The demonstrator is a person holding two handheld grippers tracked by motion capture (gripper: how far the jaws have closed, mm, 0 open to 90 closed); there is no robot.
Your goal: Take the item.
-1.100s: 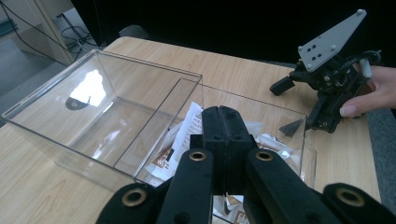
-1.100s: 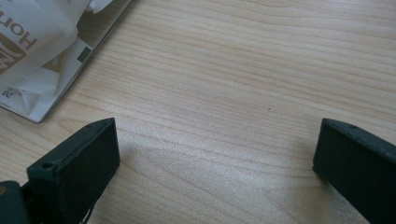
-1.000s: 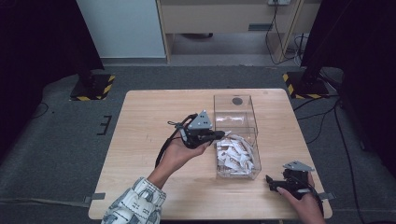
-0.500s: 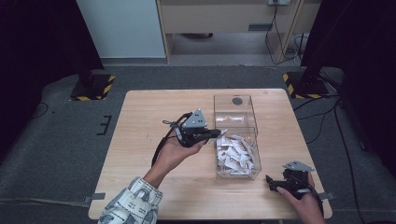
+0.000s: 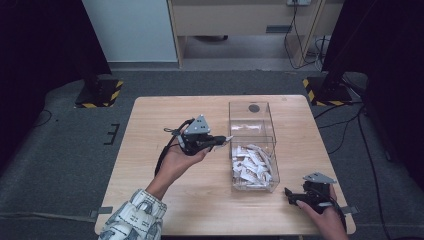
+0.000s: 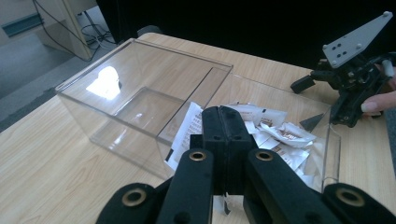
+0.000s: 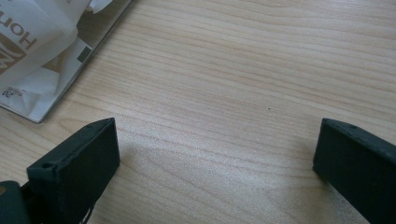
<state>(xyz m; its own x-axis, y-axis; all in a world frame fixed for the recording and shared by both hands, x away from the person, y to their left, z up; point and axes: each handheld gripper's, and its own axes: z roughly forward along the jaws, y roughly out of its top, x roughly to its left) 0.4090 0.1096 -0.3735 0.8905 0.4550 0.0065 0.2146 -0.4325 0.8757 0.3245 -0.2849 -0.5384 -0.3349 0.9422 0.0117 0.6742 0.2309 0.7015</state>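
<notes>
A clear plastic box (image 5: 252,118) with two compartments stands right of the table's middle. Its far compartment is empty and its near one holds several white sachets (image 5: 251,165). My left gripper (image 5: 223,139) hovers just left of the box, shut on one white sachet (image 5: 228,137). In the left gripper view the closed jaws pinch this sachet (image 6: 187,128) in front of the box (image 6: 140,93) and its heap of sachets (image 6: 275,135). My right gripper (image 5: 291,196) rests low at the near right corner, open, with bare wood between its jaws (image 7: 215,144).
The wooden table (image 5: 165,120) has free room on its left half. A corner of the box with sachets (image 7: 32,46) lies left of the right gripper. The right gripper (image 6: 345,79) shows beyond the box in the left gripper view. Cables and stand bases sit on the floor behind.
My left gripper has drawn leftward, away from the box, with the sachet held in it. The right gripper has stayed in place.
</notes>
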